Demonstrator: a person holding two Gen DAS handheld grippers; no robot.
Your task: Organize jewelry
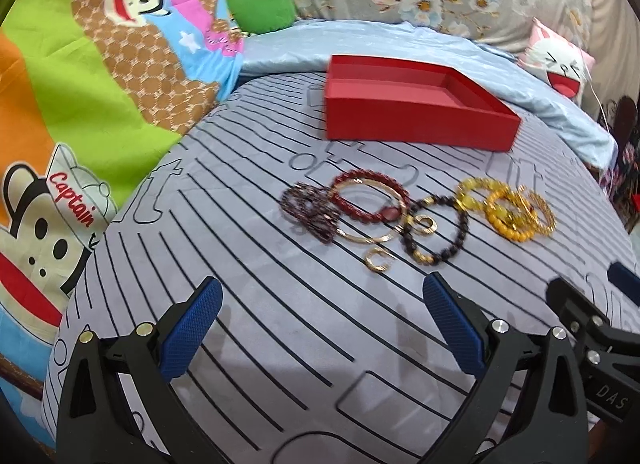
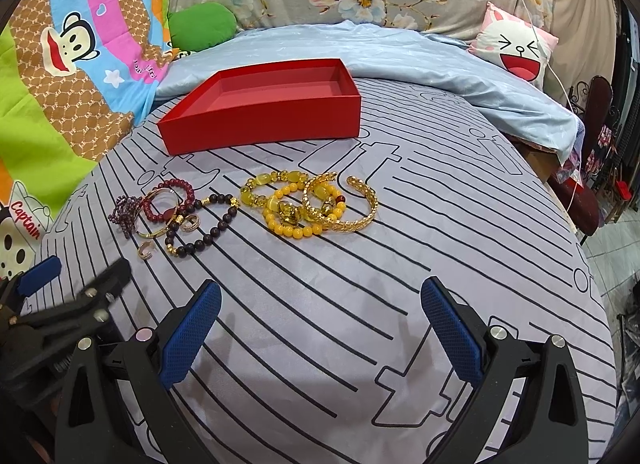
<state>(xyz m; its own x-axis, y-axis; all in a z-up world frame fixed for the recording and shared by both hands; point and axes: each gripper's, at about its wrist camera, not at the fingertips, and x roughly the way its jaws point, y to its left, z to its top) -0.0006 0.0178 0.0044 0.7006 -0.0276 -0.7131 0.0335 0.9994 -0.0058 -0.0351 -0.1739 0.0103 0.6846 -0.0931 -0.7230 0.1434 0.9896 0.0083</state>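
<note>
An empty red box (image 1: 420, 120) (image 2: 260, 112) sits on the striped grey cover beyond a spread of jewelry. The pile holds a dark purple beaded piece (image 1: 308, 212) (image 2: 126, 210), a red bead bracelet (image 1: 364, 196) (image 2: 168, 200), a dark bead bracelet (image 1: 440, 232) (image 2: 208, 228), small gold rings (image 1: 378, 258) (image 2: 146, 250), yellow bead bracelets (image 1: 504, 212) (image 2: 288, 208) and a gold bangle (image 2: 356, 204). My left gripper (image 1: 320, 300) (image 2: 76, 272) stands open a short way in front of the jewelry, holding nothing. My right gripper (image 2: 320, 304) is open too, nearer than the yellow bracelets.
The grey cover (image 2: 360, 324) lies on a bed. A pale blue blanket (image 2: 420, 56) and a rabbit-face cushion (image 2: 516, 48) lie behind the box, a green cushion (image 2: 200, 24) and a cartoon-print sheet (image 1: 80, 84) at the left. The bed edge drops off at the right.
</note>
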